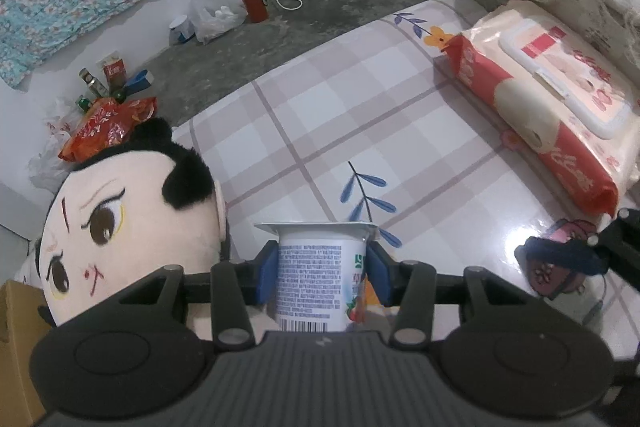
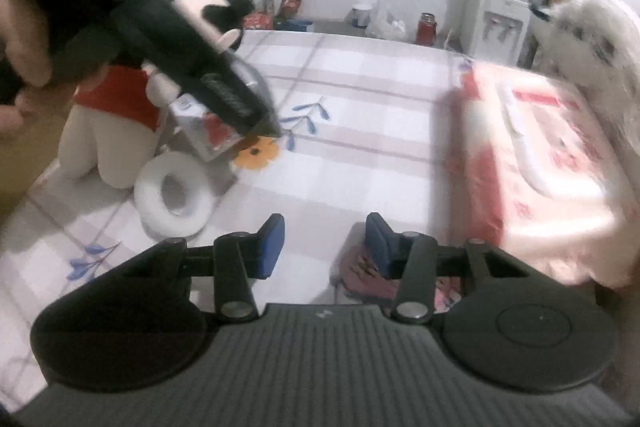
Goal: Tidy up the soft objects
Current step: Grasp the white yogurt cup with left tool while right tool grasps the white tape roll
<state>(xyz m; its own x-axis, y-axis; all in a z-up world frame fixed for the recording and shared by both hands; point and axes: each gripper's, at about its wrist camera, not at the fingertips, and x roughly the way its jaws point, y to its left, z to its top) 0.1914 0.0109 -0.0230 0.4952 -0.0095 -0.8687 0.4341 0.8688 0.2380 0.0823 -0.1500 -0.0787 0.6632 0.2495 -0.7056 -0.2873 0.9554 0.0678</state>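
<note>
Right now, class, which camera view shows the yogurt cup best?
The left wrist view: the yogurt cup stands sharp and central, clamped between the left gripper jaws, its printed label and barcode readable. The right wrist view shows the cup only small, blurred and partly hidden behind that gripper.

Checked bed (image 1: pixel 360 115): wipes pack (image 1: pixel 552 99), doll (image 1: pixel 120 227)
</note>
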